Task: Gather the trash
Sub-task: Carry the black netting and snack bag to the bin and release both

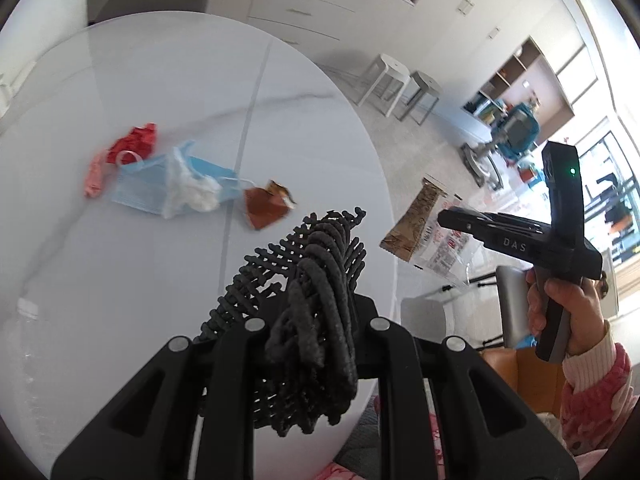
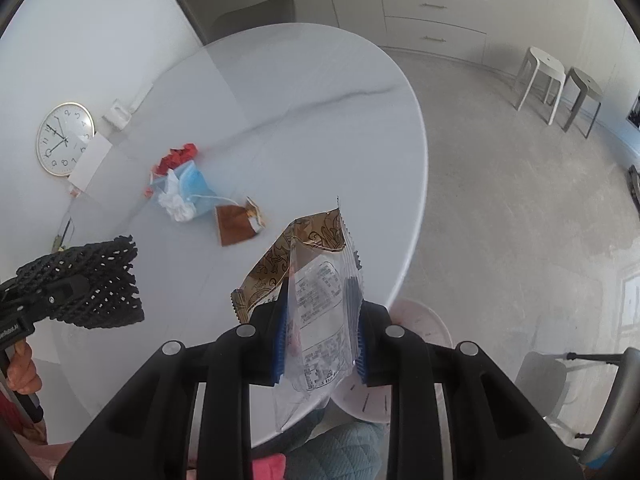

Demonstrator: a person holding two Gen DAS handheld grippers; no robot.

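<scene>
My left gripper [image 1: 316,320] is shut on a bunched black mesh net [image 1: 320,264] above the near edge of the round white table [image 1: 120,264]. My right gripper [image 2: 320,344] is shut on a clear and gold snack wrapper [image 2: 320,292], which stands up between the blue pads [image 2: 280,340]. It hangs beyond the table's right edge in the left wrist view, wrapper [image 1: 424,232] in its tip. On the table lie a brown wrapper [image 1: 266,204], a blue face mask [image 1: 136,188], a white tissue [image 1: 188,188], red paper [image 1: 134,144] and a pink scrap [image 1: 94,176].
A round clock [image 2: 65,139] and a white card [image 2: 90,160] stand at the table's far left. Two stools [image 2: 540,76] stand by the cabinets across the floor. A grey chair [image 2: 540,380] is at the lower right. A pale round clock face [image 2: 368,400] shows below the table edge.
</scene>
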